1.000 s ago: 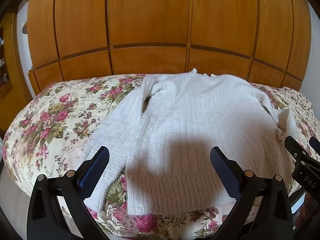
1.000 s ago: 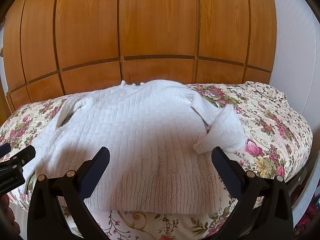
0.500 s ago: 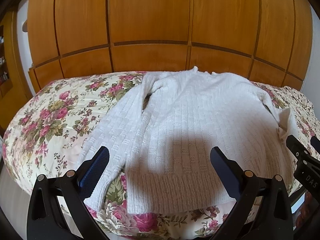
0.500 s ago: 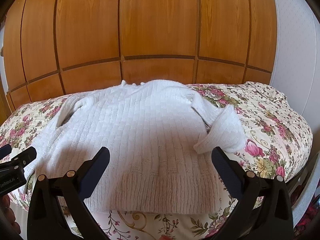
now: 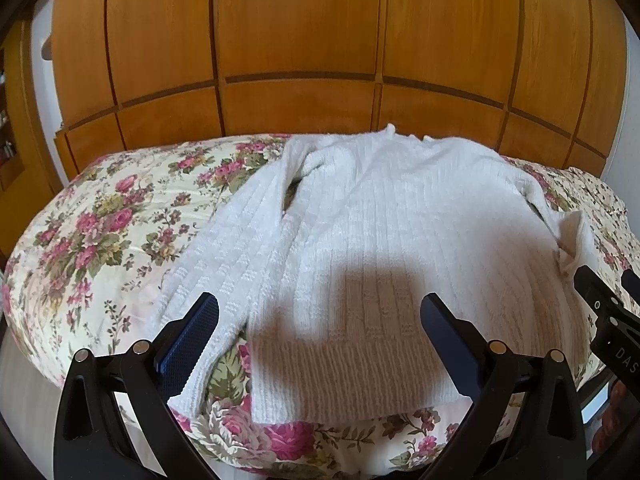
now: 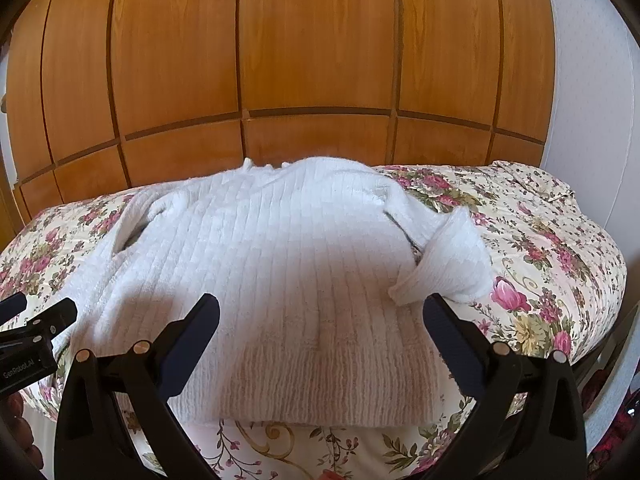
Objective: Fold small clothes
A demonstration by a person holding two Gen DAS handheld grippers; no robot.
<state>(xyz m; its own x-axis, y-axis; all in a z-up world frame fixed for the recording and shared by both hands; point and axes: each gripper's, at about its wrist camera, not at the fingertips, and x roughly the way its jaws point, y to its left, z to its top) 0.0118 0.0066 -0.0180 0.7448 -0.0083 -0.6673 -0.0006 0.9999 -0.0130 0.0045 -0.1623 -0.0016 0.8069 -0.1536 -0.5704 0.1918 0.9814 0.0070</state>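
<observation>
Right now your left gripper (image 5: 320, 320) and right gripper (image 6: 320, 320) hang wide apart, holding nothing, with the white sweater (image 5: 384, 248) spread on the floral bedspread (image 5: 100, 240) at twelve o'clock.

1 white sweater (image 5: 384, 240), 1 floral bedspread (image 5: 100, 240), 2 grippers (image 5: 320, 316) (image 6: 320, 316)

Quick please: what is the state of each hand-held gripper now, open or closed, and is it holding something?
Left hand-held gripper: open, holding nothing, above the white sweater.
Right hand-held gripper: open, holding nothing.

Floral bedspread (image 5: 120, 216) before a panelled wooden wardrobe (image 5: 296, 40), white wall (image 6: 592, 80) at right.
</observation>
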